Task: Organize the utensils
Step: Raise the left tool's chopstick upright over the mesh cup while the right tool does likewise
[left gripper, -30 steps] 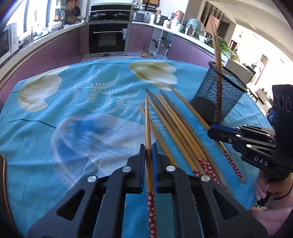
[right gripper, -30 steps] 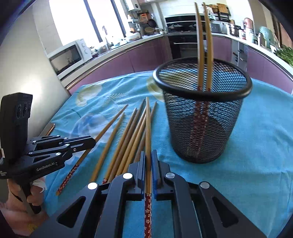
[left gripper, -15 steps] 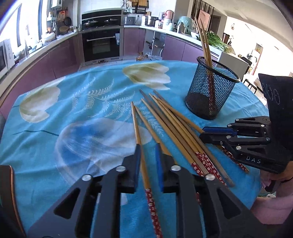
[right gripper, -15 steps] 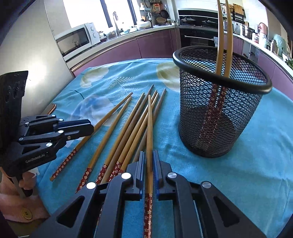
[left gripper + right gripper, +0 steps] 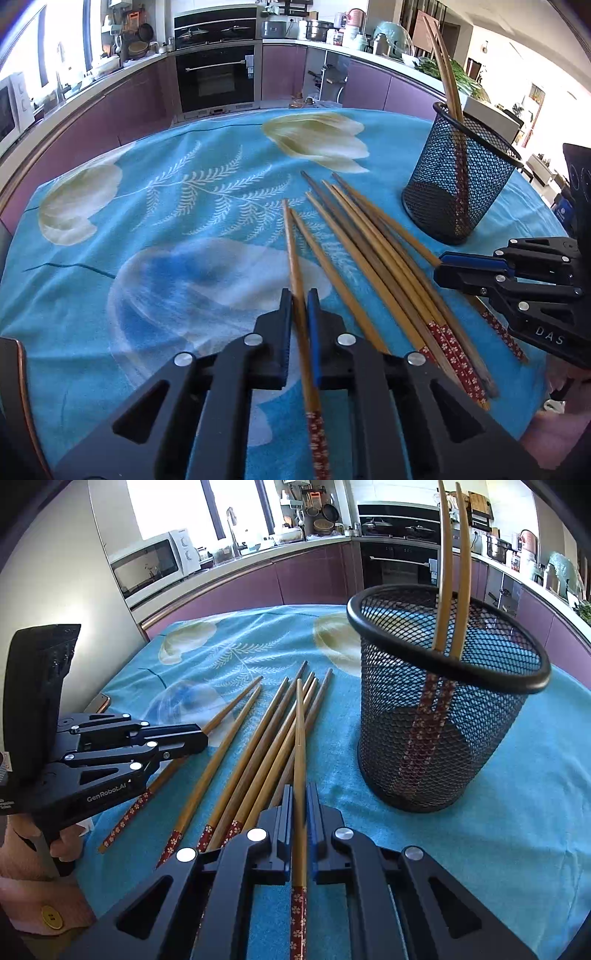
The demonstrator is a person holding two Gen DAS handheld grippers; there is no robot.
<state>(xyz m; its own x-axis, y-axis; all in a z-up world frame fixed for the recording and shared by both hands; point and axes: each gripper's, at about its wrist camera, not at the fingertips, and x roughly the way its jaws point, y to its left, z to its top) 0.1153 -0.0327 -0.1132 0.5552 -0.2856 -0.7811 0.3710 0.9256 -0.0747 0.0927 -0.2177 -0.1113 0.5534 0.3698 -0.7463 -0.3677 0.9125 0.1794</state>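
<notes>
My left gripper [image 5: 299,295] is closing, and its pads press on a bamboo chopstick [image 5: 293,251] with a red flowered end, whose tip points away over the cloth. My right gripper [image 5: 300,788] is shut on another such chopstick [image 5: 300,731], which crosses above a loose bunch of several chopsticks [image 5: 258,746] lying on the cloth. A black mesh holder [image 5: 443,738] stands upright to the right of that bunch with two chopsticks [image 5: 463,572] leaning inside it. Each gripper shows in the other's view: the right gripper [image 5: 441,266] and the left gripper [image 5: 201,738].
A blue flowered tablecloth [image 5: 166,229] covers the round table, whose wooden rim [image 5: 14,369] shows at the left. A hand in a pink sleeve [image 5: 22,849] holds the left gripper. Kitchen counters, an oven [image 5: 216,79] and a microwave [image 5: 147,565] lie beyond the table.
The left jaws stood open around the chopstick half a second ago and are now closed on it again. The right gripper kept its grip and barely moved.
</notes>
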